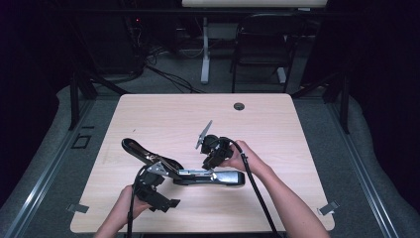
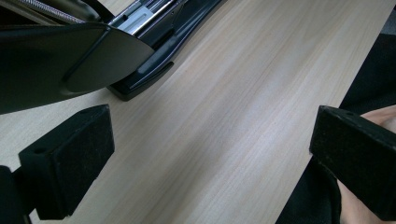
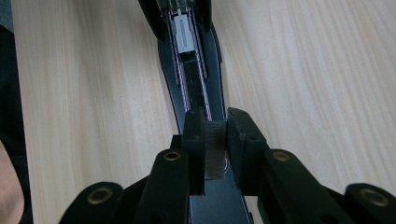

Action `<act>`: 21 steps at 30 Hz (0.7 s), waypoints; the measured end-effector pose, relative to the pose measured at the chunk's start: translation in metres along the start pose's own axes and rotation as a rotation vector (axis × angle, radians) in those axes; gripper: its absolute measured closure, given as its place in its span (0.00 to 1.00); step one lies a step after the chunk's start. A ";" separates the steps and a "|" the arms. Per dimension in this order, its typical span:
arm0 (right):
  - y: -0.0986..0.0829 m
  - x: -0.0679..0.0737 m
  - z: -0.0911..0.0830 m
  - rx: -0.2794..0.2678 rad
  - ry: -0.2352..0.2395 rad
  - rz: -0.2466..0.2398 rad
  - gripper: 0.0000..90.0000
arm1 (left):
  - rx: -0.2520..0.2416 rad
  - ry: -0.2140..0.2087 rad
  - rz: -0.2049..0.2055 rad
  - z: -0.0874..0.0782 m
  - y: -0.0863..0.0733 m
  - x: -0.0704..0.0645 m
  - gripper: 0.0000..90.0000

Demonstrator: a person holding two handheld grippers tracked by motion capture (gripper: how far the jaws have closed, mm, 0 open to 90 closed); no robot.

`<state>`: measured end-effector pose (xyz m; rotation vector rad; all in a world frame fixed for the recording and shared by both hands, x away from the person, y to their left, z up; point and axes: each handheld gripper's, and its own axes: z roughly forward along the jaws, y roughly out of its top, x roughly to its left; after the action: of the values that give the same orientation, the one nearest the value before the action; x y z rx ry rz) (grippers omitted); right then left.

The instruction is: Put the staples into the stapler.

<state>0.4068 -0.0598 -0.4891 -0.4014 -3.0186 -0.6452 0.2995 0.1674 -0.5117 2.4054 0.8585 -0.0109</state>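
A long black stapler (image 1: 218, 177) lies near the table's front edge, its lid (image 1: 143, 151) swung open up to the left. The right gripper view looks down into its open staple channel (image 3: 192, 88), with a grey pusher (image 3: 182, 35) at the far end. My right gripper (image 1: 213, 161) hovers over the stapler's base, shut on a short grey strip of staples (image 3: 215, 151) held just above the channel. My left gripper (image 1: 166, 203) is at the front edge, below the hinge, open with bare table between its pads (image 2: 70, 158). The stapler's lid (image 2: 70, 60) looms close on its left.
The light wooden table (image 1: 173, 114) has a round cable hole (image 1: 239, 106) near its far edge. Behind it stand a black folding chair (image 1: 262, 44) and a white desk leg (image 1: 205, 49). A hand shows at the right of the left gripper view.
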 end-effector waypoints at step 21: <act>0.004 0.001 0.009 0.042 0.020 -0.057 0.87 | 0.007 -0.001 0.002 0.001 0.000 0.000 0.00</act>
<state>0.4068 -0.0518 -0.4958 -0.3071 -3.0290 -0.5840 0.3000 0.1664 -0.5125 2.4123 0.8563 -0.0145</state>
